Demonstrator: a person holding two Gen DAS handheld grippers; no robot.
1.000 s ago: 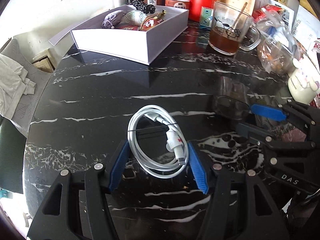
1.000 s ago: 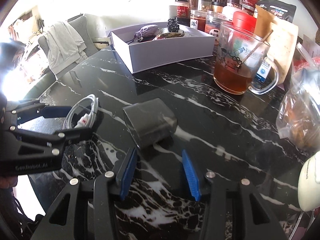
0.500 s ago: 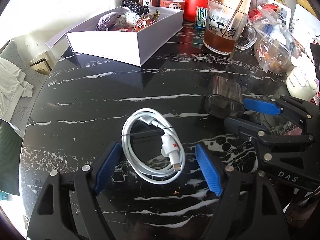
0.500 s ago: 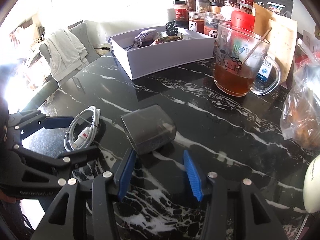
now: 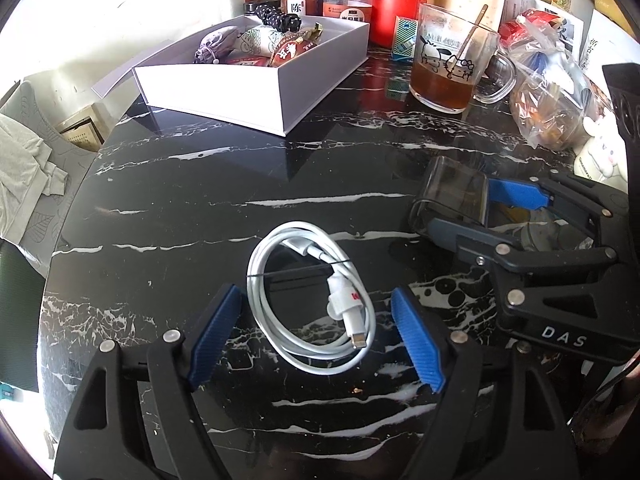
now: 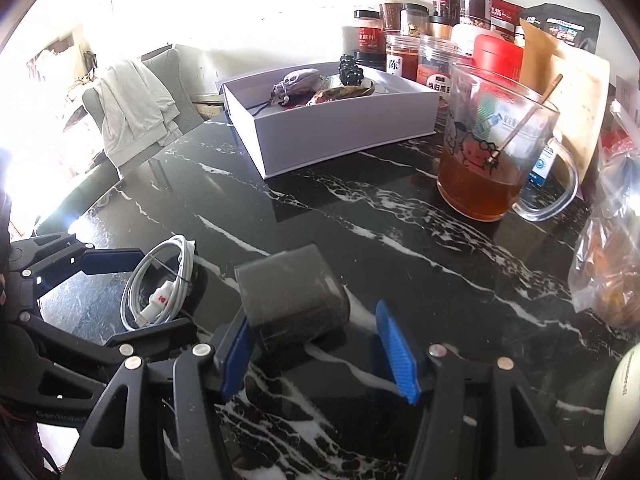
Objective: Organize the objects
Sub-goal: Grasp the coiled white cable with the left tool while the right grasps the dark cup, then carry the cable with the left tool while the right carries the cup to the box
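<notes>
Your left gripper [image 5: 316,338] stood spread around the cable [image 5: 310,298] — right gripper [image 6: 316,350] opening beside the box [image 6: 292,300] — centre both first

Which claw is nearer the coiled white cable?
Left. The left claw straddles the coiled white cable, pads apart from it. The right claw, opening, sits beside it around the smoky plastic box.

Glossy black marble surface [image 5: 192,208] with white veins, mirror-smooth. On it, a smooth white plastic charging cable [image 5: 308,296]; beside the cable, a smoky translucent plastic case [image 6: 292,296]; behind, a matt white cardboard box [image 5: 256,92] and clear glass mug [image 5: 456,68].
</notes>
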